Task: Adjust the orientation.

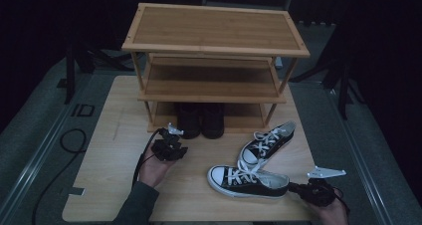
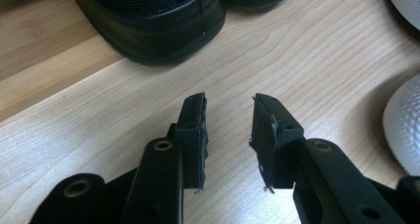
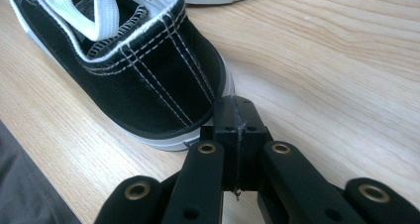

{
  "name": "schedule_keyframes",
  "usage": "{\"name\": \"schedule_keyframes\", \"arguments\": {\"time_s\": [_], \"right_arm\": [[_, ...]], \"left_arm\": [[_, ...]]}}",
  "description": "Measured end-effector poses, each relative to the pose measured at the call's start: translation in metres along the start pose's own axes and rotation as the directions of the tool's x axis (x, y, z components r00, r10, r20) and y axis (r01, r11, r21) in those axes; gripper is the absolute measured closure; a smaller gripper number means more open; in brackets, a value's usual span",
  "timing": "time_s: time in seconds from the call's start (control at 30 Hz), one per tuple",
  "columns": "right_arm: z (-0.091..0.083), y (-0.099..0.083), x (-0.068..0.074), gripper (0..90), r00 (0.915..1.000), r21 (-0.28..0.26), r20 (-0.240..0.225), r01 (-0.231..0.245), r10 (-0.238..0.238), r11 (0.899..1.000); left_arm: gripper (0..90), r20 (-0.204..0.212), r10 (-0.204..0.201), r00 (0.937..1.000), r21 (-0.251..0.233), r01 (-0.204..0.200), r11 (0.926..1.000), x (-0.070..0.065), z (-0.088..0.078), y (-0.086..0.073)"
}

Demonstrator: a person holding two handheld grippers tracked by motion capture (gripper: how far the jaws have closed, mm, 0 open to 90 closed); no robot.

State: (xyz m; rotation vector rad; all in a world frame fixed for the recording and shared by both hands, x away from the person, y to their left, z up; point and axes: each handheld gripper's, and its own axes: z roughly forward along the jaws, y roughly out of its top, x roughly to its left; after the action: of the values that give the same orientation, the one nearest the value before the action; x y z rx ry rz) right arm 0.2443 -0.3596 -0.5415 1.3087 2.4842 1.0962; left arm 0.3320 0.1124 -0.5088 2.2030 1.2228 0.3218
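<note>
in the high view a wooden shoe rack [image 1: 215, 56] with three shelves is standing at the far side of the table [image 1: 114, 135], and two dark shoes [image 1: 201, 120] are sitting side by side on its lowest shelf. two black sneakers with white laces are lying on the table at the right: the near sneaker [image 1: 247, 181] on its side-to-side line with the toe to the left, the far sneaker [image 1: 266, 143] slanting away just behind it. the left gripper [image 1: 169, 144] is hanging near the dark shoes, and the right gripper [image 1: 312, 191] is sitting at the heel end of the near sneaker. in the left gripper view its jaws are standing released, with a clear gap and nothing between them, pointing to the rounded end of one dark shoe [image 2: 153, 21]; white rubber toes of the sneakers are showing at the right edge. in the right gripper view the jaws are pressed together, clenched on nothing, just beside the heel of the near sneaker [image 3: 129, 70], maybe touching its white sole. i am judging that the step is taking this sneaker for the rack; to do it well the right jaws should be opening first, then closing over the heel collar, not the loose laces. counting: one rack, two dark shoes, two sneakers, two grippers.
</note>
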Motion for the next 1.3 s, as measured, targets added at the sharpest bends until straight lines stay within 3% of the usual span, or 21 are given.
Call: {"name": "schedule_keyframes", "arguments": {"time_s": [0.33, 0.5, 0.73, 0.87, 1.07, 1.3], "right_arm": [[0.016, 0.01, 0.013, 90.0, 0.9968, 0.0, -0.06, 0.052, -0.052, 0.999], [0.02, 0.013, 0.015, 89.5, 0.9965, -0.014, -0.054, 0.063, -0.064, 0.998], [0.02, 0.014, 0.01, 81.9, 0.999, -0.03, 0.023, 0.04, -0.039, 0.999], [0.017, 0.011, 0.003, 82.0, 0.9976, -0.048, 0.068, 0.01, -0.007, 0.999], [0.01, 0.009, -0.004, 80.5, 0.9939, -0.087, 0.104, -0.028, 0.037, 0.996], [0.011, 0.009, -0.006, 79.6, 0.9905, -0.084, 0.132, -0.027, 0.038, 0.996]], "left_arm": [[67.0, 0.003, 0.007, 1.0, 0.003, -0.007, 1.0, -0.003, 0.002, 0.002], [67.3, 0.004, 0.009, 0.9999, 0.0, -0.009, 1.0, -0.003, -0.001, 0.001], [67.1, 0.019, 0.018, 0.9997, -0.013, -0.017, 0.9998, -0.005, -0.007, -0.001], [65.8, 0.039, 0.021, 0.999, -0.022, -0.02, 0.9996, -0.009, -0.01, -0.002], [64.8, 0.055, 0.052, 0.9971, -0.014, -0.051, 0.9986, -0.019, -0.011, -0.005], [64.6, 0.077, 0.09, 0.993, 0.006, -0.091, 0.9959, -0.03, -0.011, -0.011]]}}
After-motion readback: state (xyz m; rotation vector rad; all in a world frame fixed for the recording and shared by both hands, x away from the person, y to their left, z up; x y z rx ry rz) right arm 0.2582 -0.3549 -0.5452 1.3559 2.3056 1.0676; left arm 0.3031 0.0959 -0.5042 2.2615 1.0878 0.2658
